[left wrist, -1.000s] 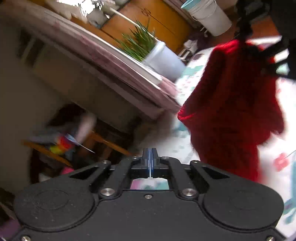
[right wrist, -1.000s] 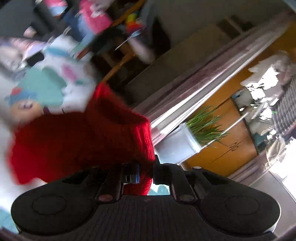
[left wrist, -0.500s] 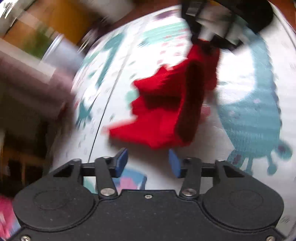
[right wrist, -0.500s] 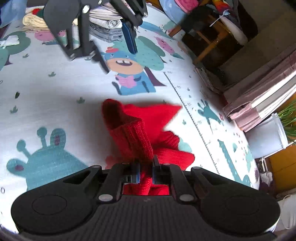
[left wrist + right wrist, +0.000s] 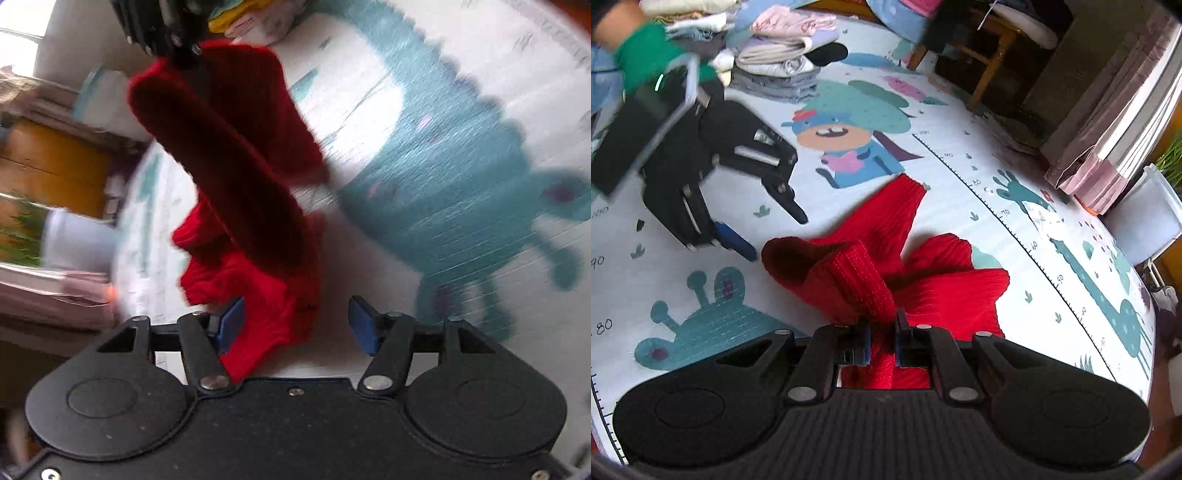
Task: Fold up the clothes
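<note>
A red knitted sweater lies crumpled on the cartoon play mat, with one ribbed edge lifted. My right gripper is shut on that raised edge. In the left wrist view the sweater hangs from the right gripper at the top down to the mat. My left gripper is open, and the sweater's lower folds lie between and just ahead of its blue pads. From the right wrist view the left gripper hovers over the mat just left of the sweater, held by a green-sleeved hand.
Stacks of folded clothes sit at the mat's far edge. A wooden chair stands behind them. Pink curtain fabric and a white plant pot border the mat on the right. The mat is blurred in the left wrist view.
The right gripper brought the hanging sweater down onto the mat. The left gripper went from shut to open and swung in close to the sweater's lower folds.
</note>
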The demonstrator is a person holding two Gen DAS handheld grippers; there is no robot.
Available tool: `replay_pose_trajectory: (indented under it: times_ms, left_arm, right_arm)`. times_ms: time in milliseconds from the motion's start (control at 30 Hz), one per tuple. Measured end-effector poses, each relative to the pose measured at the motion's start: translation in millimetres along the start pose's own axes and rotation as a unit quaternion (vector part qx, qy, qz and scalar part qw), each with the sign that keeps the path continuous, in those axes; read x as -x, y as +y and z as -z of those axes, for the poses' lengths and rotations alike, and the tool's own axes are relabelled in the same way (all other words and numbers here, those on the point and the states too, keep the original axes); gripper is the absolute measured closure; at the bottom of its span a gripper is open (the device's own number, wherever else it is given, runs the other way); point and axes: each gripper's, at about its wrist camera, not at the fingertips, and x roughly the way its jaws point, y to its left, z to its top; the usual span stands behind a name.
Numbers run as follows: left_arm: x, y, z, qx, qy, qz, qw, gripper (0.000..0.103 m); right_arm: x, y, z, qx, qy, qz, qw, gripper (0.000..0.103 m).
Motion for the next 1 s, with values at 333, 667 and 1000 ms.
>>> replay_pose_trajectory:
  times_ms: [333,667,1000]
  left_arm:
    - [-56,-7,-8,0.007,0.033,-0.018,0.9993,0.088]
    - [25,58,27,-0.047,0.144,-0.096,0.9837,0.094]
    - [62,-68,19,-0.066,0.137,0.097,0.9835,0.094]
  right_arm:
    - [0,-23,14,-0.021,-0.022,-0.002,1.0,0.09]
    - [-25,13,-3,0.037,0.015,-0.015,0.999,0.091]
    - [-58,111,24,0.199,0.104,-0.074,0.972,0.091]
